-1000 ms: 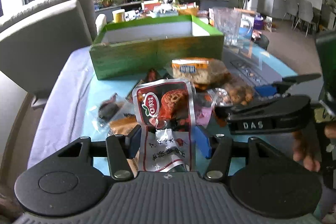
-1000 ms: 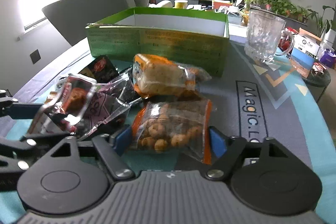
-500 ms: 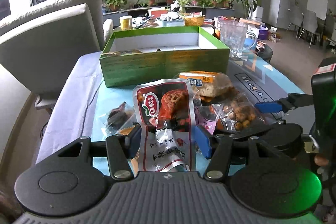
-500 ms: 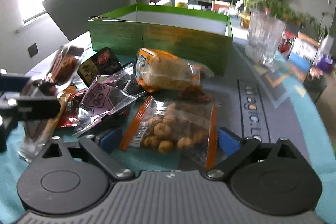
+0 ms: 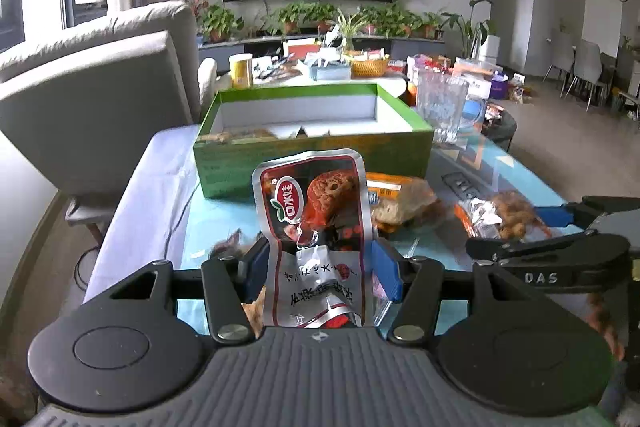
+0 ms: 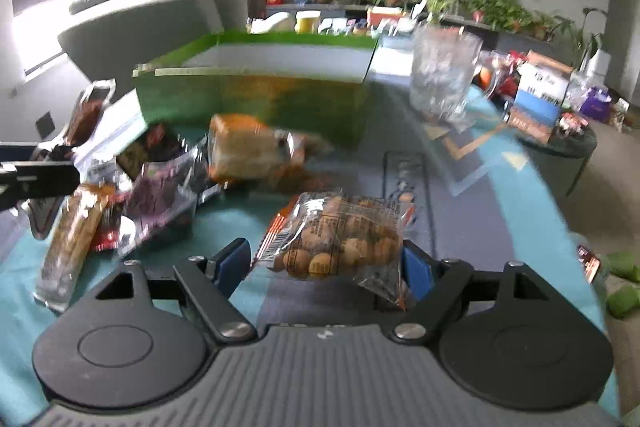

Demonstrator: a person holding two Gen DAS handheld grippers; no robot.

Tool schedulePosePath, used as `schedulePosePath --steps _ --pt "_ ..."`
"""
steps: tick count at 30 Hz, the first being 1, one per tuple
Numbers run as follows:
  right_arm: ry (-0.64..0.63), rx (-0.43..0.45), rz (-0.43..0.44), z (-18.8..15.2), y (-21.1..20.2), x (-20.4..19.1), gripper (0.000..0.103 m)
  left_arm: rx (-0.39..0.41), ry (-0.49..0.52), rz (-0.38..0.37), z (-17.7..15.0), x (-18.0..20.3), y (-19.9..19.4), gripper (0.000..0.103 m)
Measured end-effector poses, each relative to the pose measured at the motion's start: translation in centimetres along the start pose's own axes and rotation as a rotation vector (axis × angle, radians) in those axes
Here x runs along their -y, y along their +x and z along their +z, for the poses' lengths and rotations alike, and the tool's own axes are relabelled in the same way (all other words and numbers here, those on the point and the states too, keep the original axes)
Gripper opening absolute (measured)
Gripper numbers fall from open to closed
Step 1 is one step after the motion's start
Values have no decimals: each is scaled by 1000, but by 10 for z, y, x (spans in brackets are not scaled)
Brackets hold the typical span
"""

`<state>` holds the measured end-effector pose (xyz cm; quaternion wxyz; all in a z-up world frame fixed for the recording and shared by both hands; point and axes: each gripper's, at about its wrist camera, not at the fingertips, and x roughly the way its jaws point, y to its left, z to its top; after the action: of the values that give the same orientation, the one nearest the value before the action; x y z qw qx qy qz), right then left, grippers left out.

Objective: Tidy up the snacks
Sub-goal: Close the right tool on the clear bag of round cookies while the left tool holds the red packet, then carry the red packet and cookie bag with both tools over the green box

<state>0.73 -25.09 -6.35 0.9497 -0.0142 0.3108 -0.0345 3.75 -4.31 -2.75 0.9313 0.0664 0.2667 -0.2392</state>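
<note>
Green cardboard, white inside: the open box at the far end of the table is where I judge the snacks belong, and it looks mostly bare, with only something flat and pale lying along its near wall that I cannot make out. My left gripper is clamped on the upright red and silver foil pouch, lifted clear of the pile and in front of the box. My right gripper pinches the clear orange-edged bag of round nuts, held above the blue table mat. Left on the mat are the orange-labelled bread packet, a purple-printed clear wrapper, a long brown bar packet and some dark sachets near the box. So the sorting has, in my judgement, barely begun: two packets are in hand and the rest wait.
</note>
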Motion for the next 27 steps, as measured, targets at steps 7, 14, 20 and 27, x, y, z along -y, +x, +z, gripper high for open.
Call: schedulePosePath --steps 7,14,20,27 --pt "3 133 35 28 -13 -6 63 43 -5 4 22 2 5 52" --pt "17 214 70 64 -5 -9 63 87 -20 29 48 -4 15 52" --pt "45 245 74 85 6 -3 63 118 -17 48 69 -8 31 52" --pt "68 256 73 101 23 0 63 130 -34 66 90 -20 59 52"
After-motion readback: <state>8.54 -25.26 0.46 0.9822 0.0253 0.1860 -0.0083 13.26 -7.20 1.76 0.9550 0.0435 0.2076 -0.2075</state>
